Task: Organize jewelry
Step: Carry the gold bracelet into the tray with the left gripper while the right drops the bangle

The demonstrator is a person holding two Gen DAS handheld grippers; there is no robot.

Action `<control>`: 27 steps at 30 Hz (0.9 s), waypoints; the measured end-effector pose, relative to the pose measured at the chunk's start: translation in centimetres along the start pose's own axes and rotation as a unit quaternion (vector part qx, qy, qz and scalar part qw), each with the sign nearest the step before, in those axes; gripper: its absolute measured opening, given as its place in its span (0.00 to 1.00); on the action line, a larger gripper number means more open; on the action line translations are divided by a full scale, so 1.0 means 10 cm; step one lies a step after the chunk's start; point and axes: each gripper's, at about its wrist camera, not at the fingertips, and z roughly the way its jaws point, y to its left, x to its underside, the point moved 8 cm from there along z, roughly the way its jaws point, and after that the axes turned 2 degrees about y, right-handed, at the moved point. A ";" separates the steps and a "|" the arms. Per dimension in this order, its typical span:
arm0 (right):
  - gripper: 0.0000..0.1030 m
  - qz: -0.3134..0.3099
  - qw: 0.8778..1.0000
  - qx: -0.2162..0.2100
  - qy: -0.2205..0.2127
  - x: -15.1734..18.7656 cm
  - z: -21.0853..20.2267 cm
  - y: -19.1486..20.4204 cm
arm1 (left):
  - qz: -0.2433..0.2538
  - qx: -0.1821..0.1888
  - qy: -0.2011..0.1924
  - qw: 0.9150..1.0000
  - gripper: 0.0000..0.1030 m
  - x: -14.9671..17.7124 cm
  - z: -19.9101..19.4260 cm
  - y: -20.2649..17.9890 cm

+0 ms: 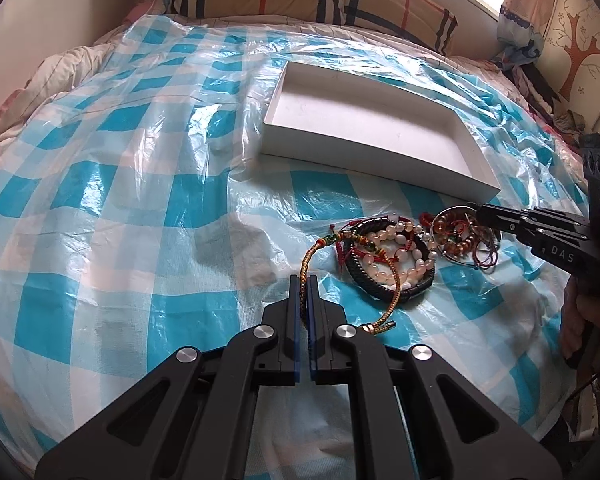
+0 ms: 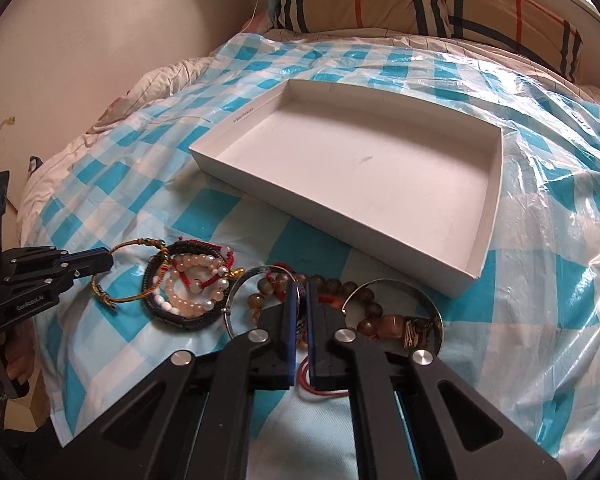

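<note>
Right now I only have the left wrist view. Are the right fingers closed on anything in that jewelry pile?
Observer: The right gripper is shut. Thin strands from the brown bead tangle show in the gap, but I cannot tell if they are pinched.
Operator: Is anything hidden behind that gripper?
Observer: Yes, a second silver bangle lies just to its right, over more brown beads.
</note>
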 end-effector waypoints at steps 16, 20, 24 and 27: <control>0.05 0.058 0.995 0.001 -0.087 -0.06 -0.74 -0.16 | 0.038 0.039 -0.054 0.997 0.03 -0.40 -0.47 -0.48; 0.05 0.067 0.992 0.007 -0.105 -0.16 -0.77 -0.24 | 0.045 0.047 -0.064 0.996 0.03 -0.56 -0.41 -0.64; 0.05 0.065 0.991 0.012 -0.116 -0.28 -0.75 -0.30 | 0.051 0.050 -0.074 0.995 0.03 -0.75 -0.33 -0.76; 0.05 0.061 0.990 0.015 -0.125 -0.37 -0.73 -0.33 | 0.052 0.050 -0.081 0.994 0.03 -0.89 -0.26 -0.81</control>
